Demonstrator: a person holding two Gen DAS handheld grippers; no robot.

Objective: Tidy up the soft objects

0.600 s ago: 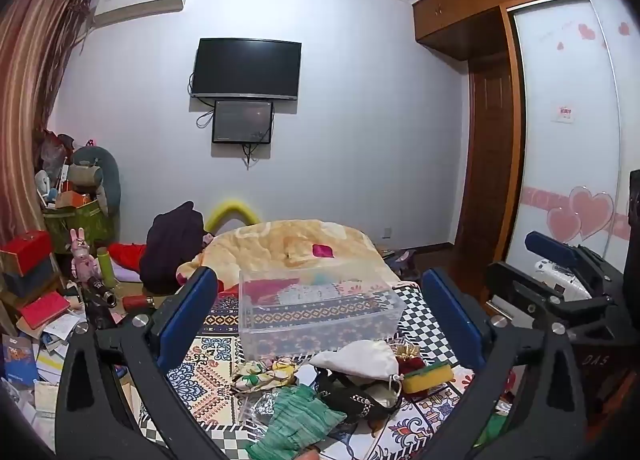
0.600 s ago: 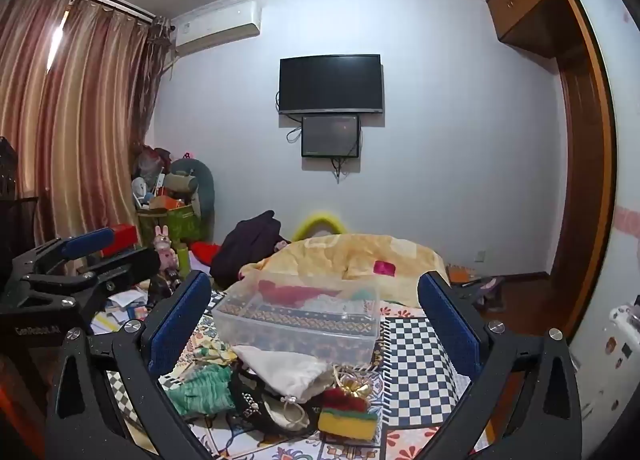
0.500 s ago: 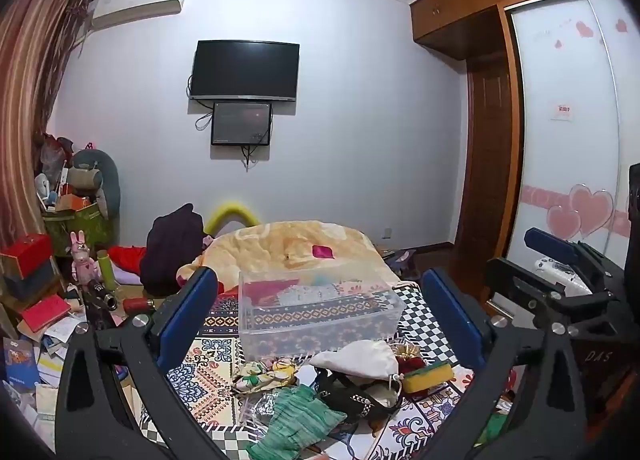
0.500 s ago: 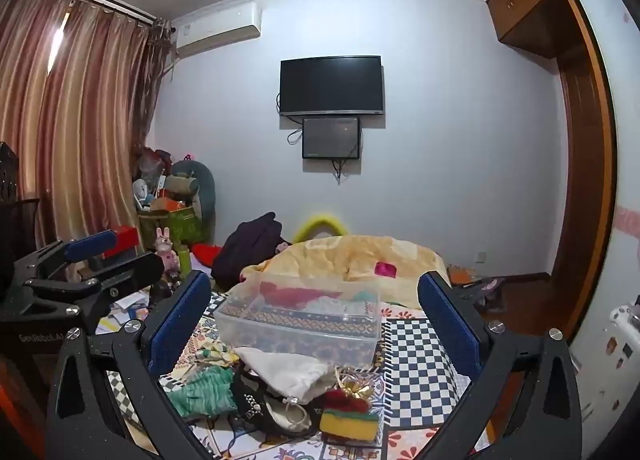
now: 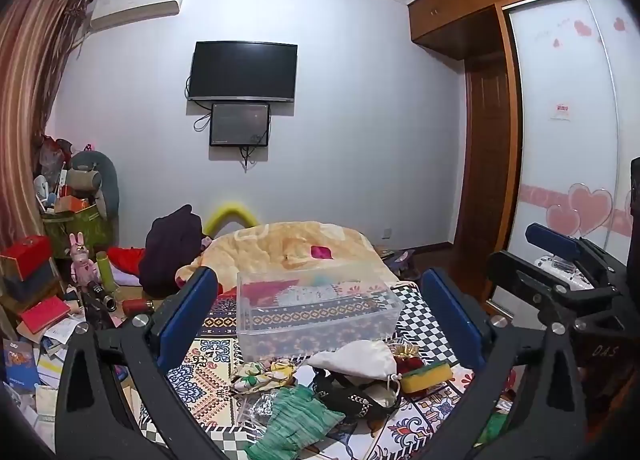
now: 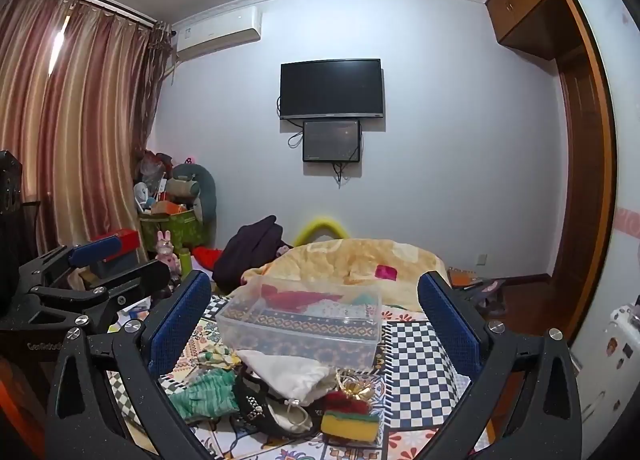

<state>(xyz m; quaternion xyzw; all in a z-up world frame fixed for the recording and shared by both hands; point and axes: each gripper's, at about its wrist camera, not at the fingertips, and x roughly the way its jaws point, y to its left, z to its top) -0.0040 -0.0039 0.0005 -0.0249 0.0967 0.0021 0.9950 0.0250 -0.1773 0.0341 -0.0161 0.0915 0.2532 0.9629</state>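
Note:
A clear plastic bin (image 5: 316, 310) (image 6: 300, 324) stands on the patterned bedspread. In front of it lies a heap of soft things: a white drawstring pouch (image 5: 356, 356) (image 6: 284, 374), a green pleated cloth (image 5: 296, 424) (image 6: 204, 392), a floral cloth (image 5: 260, 372), a black pouch (image 5: 352, 396) (image 6: 256, 400) and a yellow-green sponge (image 5: 426, 372) (image 6: 350, 424). My left gripper (image 5: 320, 320) is open and empty, held above the heap. My right gripper (image 6: 314, 324) is open and empty too. Each gripper shows at the side of the other's view.
A yellow blanket (image 5: 296, 248) with a pink item lies beyond the bin. A dark garment (image 5: 172, 248) sits at the bed's far left. Boxes, books and toys (image 5: 44, 300) crowd the left side. A wardrobe (image 5: 560, 180) stands on the right.
Both views have shifted only very slightly. The objects on the bed have not moved and both grippers stay open.

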